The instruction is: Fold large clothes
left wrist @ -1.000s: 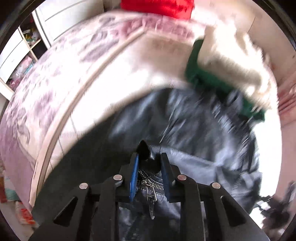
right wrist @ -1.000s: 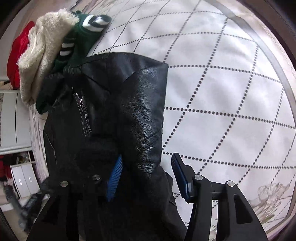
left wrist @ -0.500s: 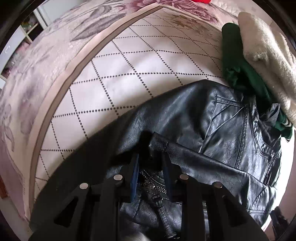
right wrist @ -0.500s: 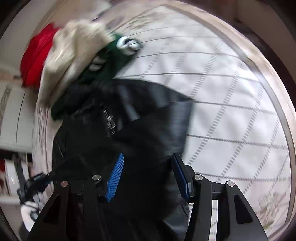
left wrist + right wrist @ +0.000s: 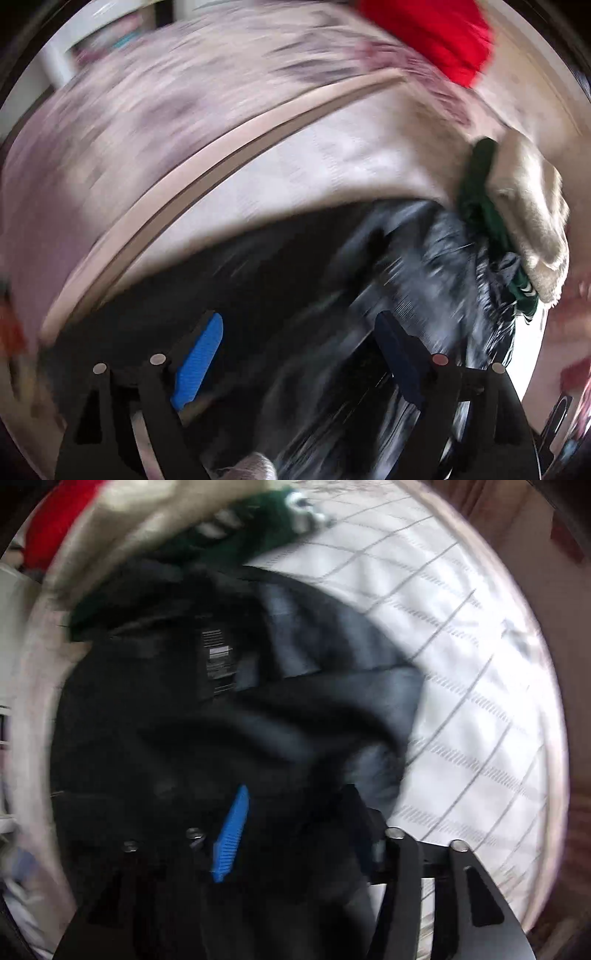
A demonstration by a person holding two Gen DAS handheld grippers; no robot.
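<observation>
The left tool [image 5: 299, 369] has just sprung wide, empty, over the black jacket [image 5: 424, 266] on the bed [image 5: 295, 173], while the right tool [image 5: 295, 830] is half open around jacket cloth, grip unclear.

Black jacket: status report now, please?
Left gripper just opened, nothing pinched. Right gripper over black jacket, grip unclear. Green garment overlaps its far edge.

Black left gripper [image 5: 295, 354], blue-padded fingers [image 5: 199, 365], silver screws, matching right gripper [image 5: 295, 827]
</observation>
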